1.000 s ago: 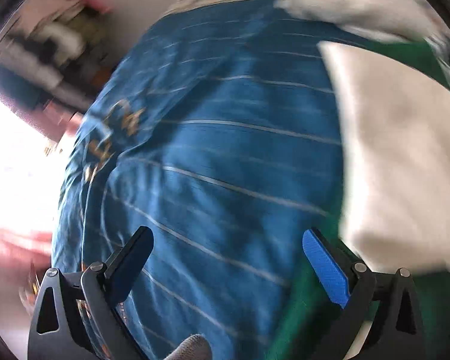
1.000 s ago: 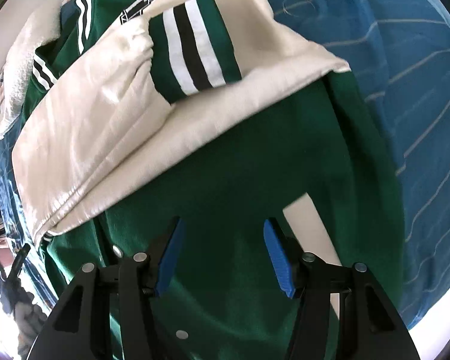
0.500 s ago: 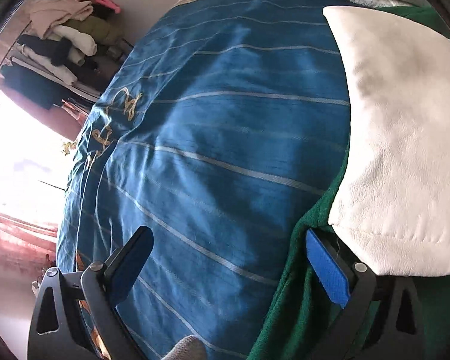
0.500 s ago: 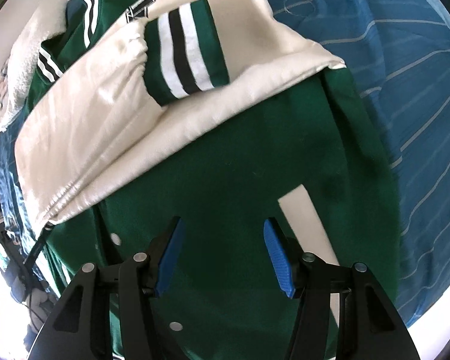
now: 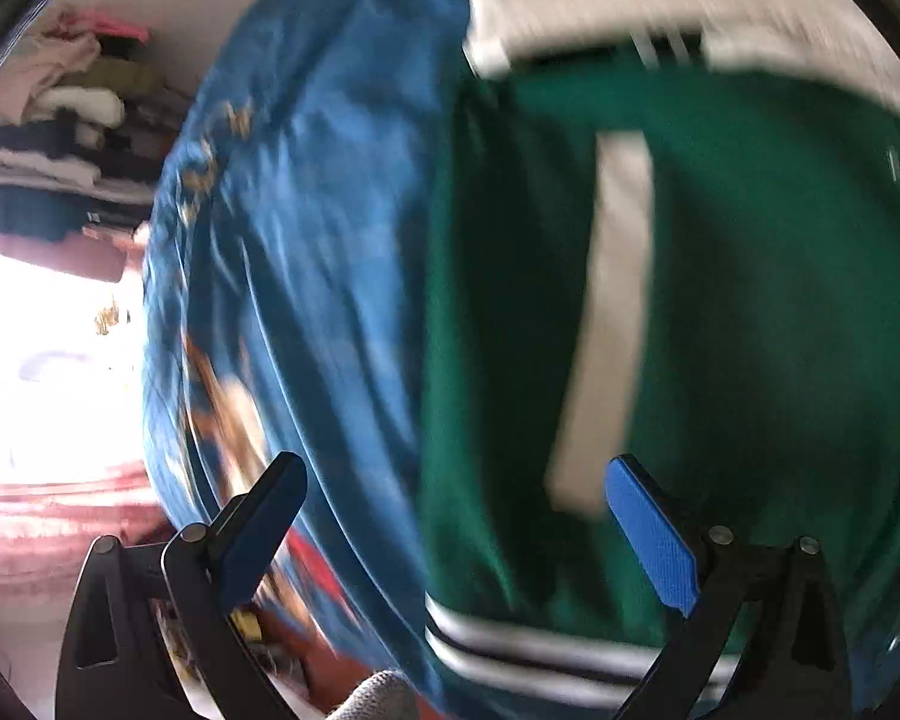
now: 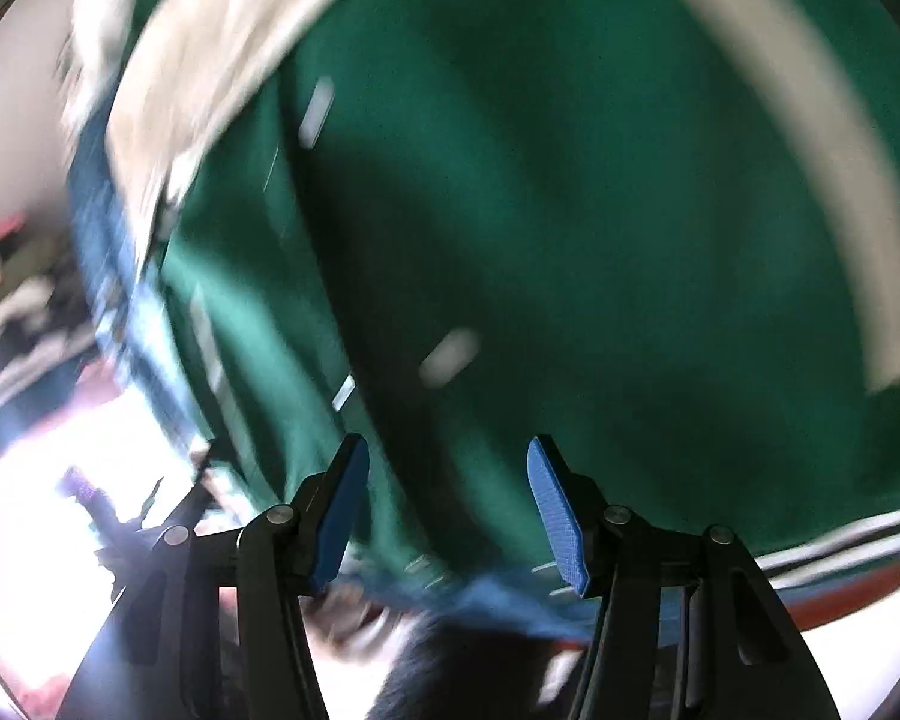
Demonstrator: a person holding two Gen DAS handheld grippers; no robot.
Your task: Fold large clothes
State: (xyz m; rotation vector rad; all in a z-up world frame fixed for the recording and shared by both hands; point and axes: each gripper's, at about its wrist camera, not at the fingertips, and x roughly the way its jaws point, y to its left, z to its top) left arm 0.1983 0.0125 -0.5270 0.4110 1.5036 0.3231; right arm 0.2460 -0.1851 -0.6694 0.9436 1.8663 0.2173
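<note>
Nearby, folded clothes (image 5: 60,138) stack beyond the bedspread (image 5: 330,240).

Both fisheye views smear with heavy motion blur, while the left tool (image 5: 453,525) and right tool (image 6: 447,510) stay sharp. Daylight burns out to white at the lower left of the green jacket (image 5: 750,276) in each view. Dark shadow crosses the jacket's middle (image 6: 510,240). Black vignette rings the bowed edges.
</note>
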